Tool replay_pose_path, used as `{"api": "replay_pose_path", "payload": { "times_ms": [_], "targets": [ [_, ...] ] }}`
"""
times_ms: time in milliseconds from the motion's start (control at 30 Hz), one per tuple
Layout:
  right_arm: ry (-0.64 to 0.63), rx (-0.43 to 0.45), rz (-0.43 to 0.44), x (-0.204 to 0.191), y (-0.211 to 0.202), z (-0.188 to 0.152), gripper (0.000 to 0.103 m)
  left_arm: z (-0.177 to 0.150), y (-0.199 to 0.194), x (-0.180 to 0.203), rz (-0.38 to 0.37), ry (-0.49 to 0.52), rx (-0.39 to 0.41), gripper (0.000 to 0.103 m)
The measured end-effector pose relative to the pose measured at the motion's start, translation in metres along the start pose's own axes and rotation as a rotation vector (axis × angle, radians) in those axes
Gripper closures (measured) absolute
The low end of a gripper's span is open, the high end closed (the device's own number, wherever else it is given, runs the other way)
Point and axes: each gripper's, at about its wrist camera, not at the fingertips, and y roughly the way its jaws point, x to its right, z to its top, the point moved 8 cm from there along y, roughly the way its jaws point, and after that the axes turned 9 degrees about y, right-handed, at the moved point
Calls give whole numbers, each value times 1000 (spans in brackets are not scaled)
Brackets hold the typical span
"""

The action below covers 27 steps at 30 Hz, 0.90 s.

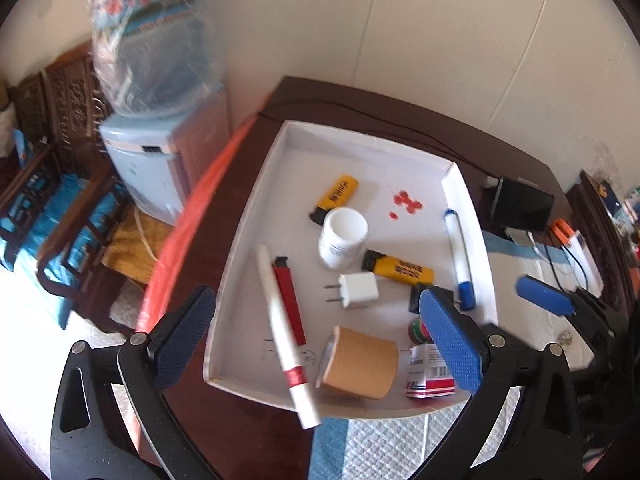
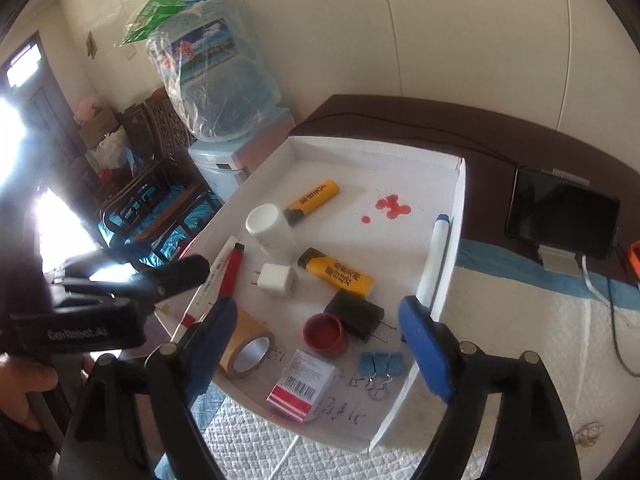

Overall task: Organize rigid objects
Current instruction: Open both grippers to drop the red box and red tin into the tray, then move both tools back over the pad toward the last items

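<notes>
A white tray (image 1: 256, 184) (image 2: 448, 280) on the dark table holds two yellow lighters (image 1: 334, 199) (image 1: 398, 267), a white bottle (image 1: 342, 237) (image 2: 272, 232), a white plug (image 1: 356, 290) (image 2: 276, 279), a black plug (image 2: 356, 314), a brown tape roll (image 1: 360, 362) (image 2: 244, 350), a red cup (image 2: 325, 334), a red-white box (image 1: 428, 376) (image 2: 302, 390), a blue-capped marker (image 1: 458, 256) (image 2: 434, 256), a red pen (image 1: 289, 300), a white pen (image 1: 284, 336) and blue clips (image 2: 378, 364). My left gripper (image 1: 320, 338) is open above the tray's near edge. My right gripper (image 2: 320, 344) is open above the tray's near part. Both are empty.
A water dispenser (image 1: 160, 152) (image 2: 236, 152) stands left of the table beside wooden chairs (image 1: 52, 184). A black phone on a stand (image 2: 562, 216) and cables lie right of the tray. A white quilted cloth (image 2: 520, 340) covers the near table. The right gripper's tip (image 1: 544, 294) shows at right in the left wrist view.
</notes>
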Motion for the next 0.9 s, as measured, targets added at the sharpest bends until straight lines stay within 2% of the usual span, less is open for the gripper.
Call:
{"api": "replay_pose_path", "payload": {
  "times_ms": [400, 733, 900],
  "targets": [
    [-21, 65, -18, -9, -35, -9, 15, 2, -45, 7, 4, 8, 70, 0],
    [18, 121, -34, 5, -67, -19, 15, -1, -72, 39, -15, 69, 100, 0],
    [66, 132, -65, 25, -80, -31, 15, -4, -79, 61, -41, 100, 106, 0]
  ]
}}
